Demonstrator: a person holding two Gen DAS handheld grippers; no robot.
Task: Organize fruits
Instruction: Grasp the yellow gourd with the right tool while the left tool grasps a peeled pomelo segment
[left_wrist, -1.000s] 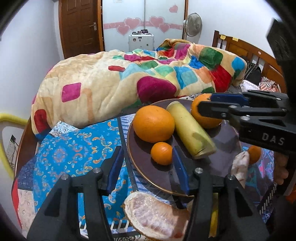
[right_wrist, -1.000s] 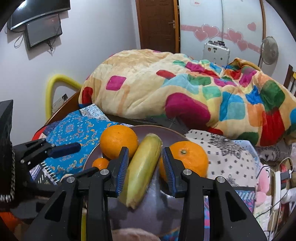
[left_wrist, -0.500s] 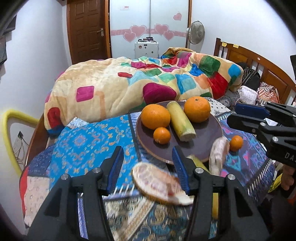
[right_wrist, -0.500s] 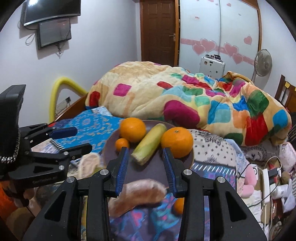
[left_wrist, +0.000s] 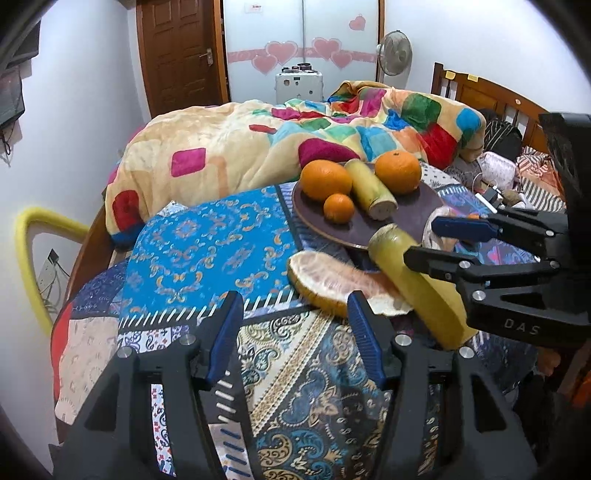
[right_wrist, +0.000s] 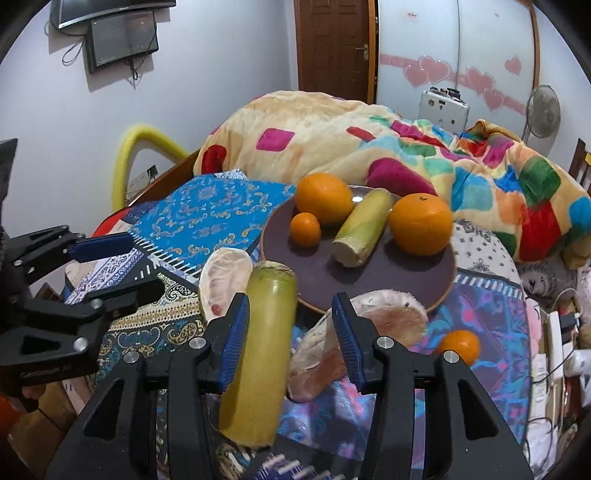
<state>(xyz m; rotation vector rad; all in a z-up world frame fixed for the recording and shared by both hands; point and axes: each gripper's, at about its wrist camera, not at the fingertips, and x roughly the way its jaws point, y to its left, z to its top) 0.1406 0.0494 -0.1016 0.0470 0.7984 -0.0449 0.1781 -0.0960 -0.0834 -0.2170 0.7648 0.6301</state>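
Note:
A brown plate holds two big oranges, a small orange and a yellow-green cylinder of fruit. A second yellow cylinder lies on the cloth before the plate. It sits between the jaws of my right gripper, touching only the left pad; these jaws are opening. My left gripper is opening too, with nothing between its jaws. A peeled pomelo piece lies just past its right finger.
Another pomelo piece and a loose small orange lie on the patterned cloth on the right. A bright patchwork quilt is heaped behind the plate. Cables and a power strip sit off the right edge.
Both grippers have drawn back from the plate, so the near cloth, pomelo pieces and second cylinder now show. Both pairs of jaws stand wider.

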